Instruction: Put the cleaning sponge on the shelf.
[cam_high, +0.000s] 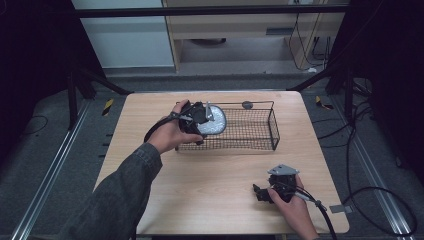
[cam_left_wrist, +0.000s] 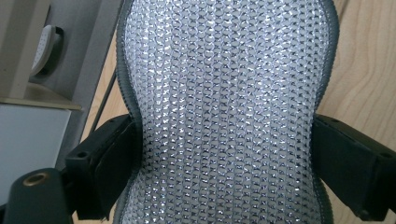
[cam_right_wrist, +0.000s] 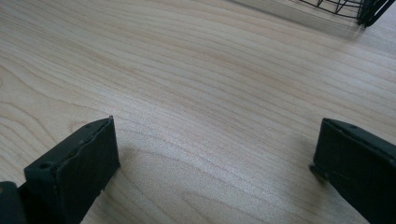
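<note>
1. a light wooden table (cam_high: 210, 170) under the high view, with grey floor and dark frames around it.
2. on the far half of the table, a black wire basket (cam_high: 250, 131), long and low, with open top.
3. left hand (cam_high: 167, 134) reaching from the bottom left in a dark sleeve (cam_high: 120, 195), holding the left gripper (cam_high: 202, 120) at the left end of the basket, above its rim.
4. between its jaws, a silver mesh pad (cam_high: 214, 121), round and shiny from above, hanging over the left part of the basket.
5. in the left gripper view, the silver mesh pad (cam_left_wrist: 226, 112) very close, with grey stitched border and glittering woven surface; both black jaws pressing into its sides, so the pad looks narrower at that place. pinched firmly.
6. whether the pad touches the basket floor, cannot tell.
7. right hand (cam_high: 295, 207) low at the right near edge, holding the right gripper (cam_high: 262, 192) just over the table, well apart from the basket, pointing to the left.
8. in the right gripper view, jaws spread wide, bare wood grain between them, nothing held; a corner of the wire basket (cam_right_wrist: 355, 9) at the top right.
9. a small dark round thing (cam_high: 247, 104) on the table just behind the basket; too small to identify.
</note>
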